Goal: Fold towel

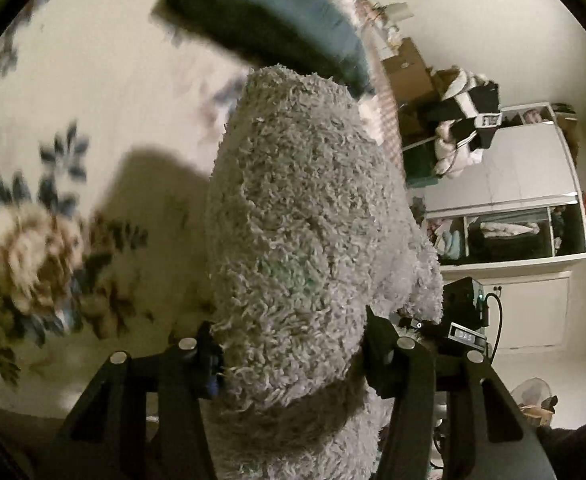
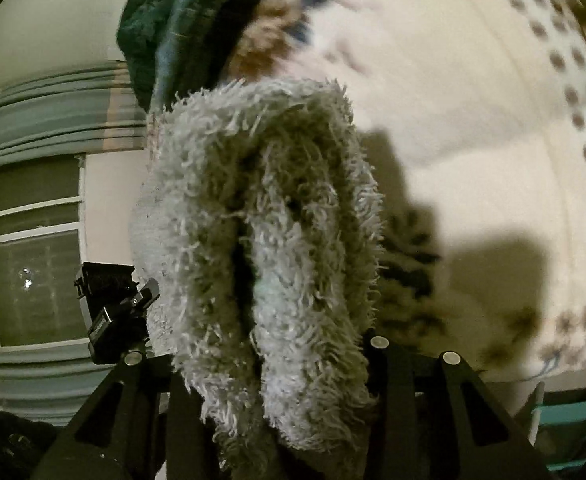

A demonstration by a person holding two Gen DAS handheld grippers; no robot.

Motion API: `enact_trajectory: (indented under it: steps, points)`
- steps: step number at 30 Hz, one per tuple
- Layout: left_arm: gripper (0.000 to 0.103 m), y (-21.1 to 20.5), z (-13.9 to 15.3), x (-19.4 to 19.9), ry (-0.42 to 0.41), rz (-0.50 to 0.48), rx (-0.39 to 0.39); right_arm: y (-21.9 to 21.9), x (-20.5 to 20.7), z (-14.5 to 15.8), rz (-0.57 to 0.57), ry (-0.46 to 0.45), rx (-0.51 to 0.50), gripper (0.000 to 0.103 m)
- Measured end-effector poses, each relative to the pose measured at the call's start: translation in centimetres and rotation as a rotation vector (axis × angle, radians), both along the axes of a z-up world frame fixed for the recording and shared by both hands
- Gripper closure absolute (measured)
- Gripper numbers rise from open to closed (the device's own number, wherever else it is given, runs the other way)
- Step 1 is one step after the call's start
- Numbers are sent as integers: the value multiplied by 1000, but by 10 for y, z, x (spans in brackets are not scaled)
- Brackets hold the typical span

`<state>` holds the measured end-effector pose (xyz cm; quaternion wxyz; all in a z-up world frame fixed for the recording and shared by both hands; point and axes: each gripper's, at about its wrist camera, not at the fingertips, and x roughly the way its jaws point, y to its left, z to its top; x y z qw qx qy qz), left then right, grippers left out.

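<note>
A cream floral bedspread (image 1: 93,100) lies beneath everything; above it the shaggy grey towel (image 1: 305,216) hangs bunched, a dark teal cushion (image 1: 269,12) beyond it. Left gripper (image 1: 293,364) and right gripper (image 2: 269,360) each clamp a towel fold

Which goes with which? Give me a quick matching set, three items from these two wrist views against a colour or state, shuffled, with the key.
Items:
1. towel
2. pillow
3. bedspread

Descriptions:
A. dark teal, lying at the far end of the bed
B. cream with a floral print, spread flat below the grippers
C. grey and shaggy, pinched between the fingers of both the left gripper and the right gripper

Pairs: 1-C, 2-A, 3-B
</note>
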<state>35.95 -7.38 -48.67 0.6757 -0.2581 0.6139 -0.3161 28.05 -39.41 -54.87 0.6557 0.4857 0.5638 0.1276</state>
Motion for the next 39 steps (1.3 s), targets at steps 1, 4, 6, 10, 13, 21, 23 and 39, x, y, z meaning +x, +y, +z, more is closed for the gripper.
enact_trajectory:
  steps: [1,4,6,10,13,21,23,39]
  points:
    - [53,0,17,11,-17,4,-4,0,3,14,-3,-11,-1,64]
    - [53,-1,55,49,-70,24,-19,2,29,53,-3,-45,-23,64]
    - [53,-2,75,79,-98,40,-30,0,56,81,-9,-75,-30,64]
    - [53,-10,105,165,-136,80,-39,-5,136,127,-32,-123,-63,64]
    - [53,-18,105,241,-136,108,-41,-11,205,146,-54,-133,-82,64]
    - [52,-25,36,375,-70,121,25,-23,400,125,-58,-86,-150,64]
    - [51,-28,13,394,-30,109,66,-32,430,112,-52,-50,-177,64]
    - [9,-46,62,351,-257,27,550,-21,404,154,-57,64,-826,0]
